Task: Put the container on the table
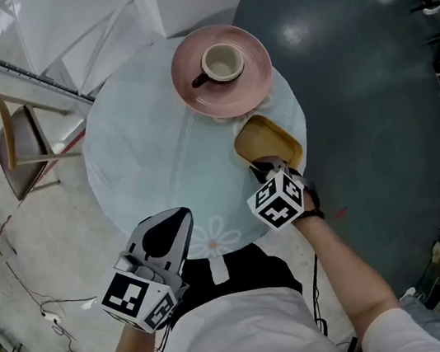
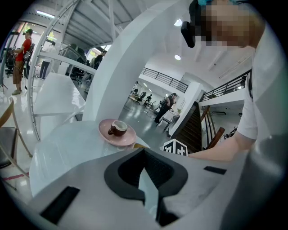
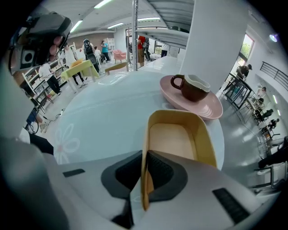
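Pinching yellow container rim with my right tool, clamped tight at worktop right edge; left tool closed, empty.

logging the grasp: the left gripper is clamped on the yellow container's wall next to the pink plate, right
Not the left. The right gripper is clamped on the yellow container's wall next to the pink plate, as the right gripper view shows.
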{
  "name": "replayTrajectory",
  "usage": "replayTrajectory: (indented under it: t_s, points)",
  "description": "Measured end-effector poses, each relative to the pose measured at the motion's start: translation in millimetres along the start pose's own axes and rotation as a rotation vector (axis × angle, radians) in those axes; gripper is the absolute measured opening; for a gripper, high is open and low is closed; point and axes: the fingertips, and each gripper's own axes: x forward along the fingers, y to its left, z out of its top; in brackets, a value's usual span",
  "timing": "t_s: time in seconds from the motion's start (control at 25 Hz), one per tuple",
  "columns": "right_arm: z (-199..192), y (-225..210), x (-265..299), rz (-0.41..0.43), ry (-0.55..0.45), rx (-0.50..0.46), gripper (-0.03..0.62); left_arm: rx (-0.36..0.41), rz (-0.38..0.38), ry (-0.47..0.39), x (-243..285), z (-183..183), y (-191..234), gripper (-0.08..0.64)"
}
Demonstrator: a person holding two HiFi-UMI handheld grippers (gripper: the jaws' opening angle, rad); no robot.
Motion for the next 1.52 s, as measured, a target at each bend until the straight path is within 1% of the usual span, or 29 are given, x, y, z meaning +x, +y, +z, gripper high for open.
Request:
replayTrajectory:
  t_s: [0.2,0.28,0.32,0.36,0.64,0.96,1.16,1.52]
  points:
    - [1.3,2.0,-1.2,0.009,-0.014,0.018,0.036,0.007,-0.001,0.001,-2.4,-0.3,-1.4,0.021]
    - [1.8,4.6,-1.8,0.017,-0.018,0.026,0.093,0.009,0.0,0.001,-4.4,-0.4,-1.8,0.021]
    - [2.1,5.5,-2.7,0.017,-0.02,0.027,0.114,0.011,0.0,0.0,-5.4,-0.1,-2.3,0.021]
    - [2.8,5.7,-4.3,0.015,-0.025,0.028,0.12,0.013,0.0,0.0,-6.4,0.3,-3.1,0.02]
    - [10.8,1.5,-29.7,-0.028,-0.083,0.049,0.121,0.038,-0.005,-0.012,-15.7,4.0,-13.0,0.021]
    - [19.0,-0.8,-63.2,-0.038,-0.156,0.143,0.12,0.08,-0.025,-0.024,-24.9,15.1,-23.1,0.021]
    - [26.8,0.6,-90.0,-0.054,-0.21,0.182,0.12,0.107,-0.037,-0.035,-35.1,23.2,-29.9,0.021]
    - [43.3,3.4,-142.9,-0.1,-0.332,0.256,0.093,0.166,-0.069,-0.06,-52.0,41.1,-45.0,0.021]
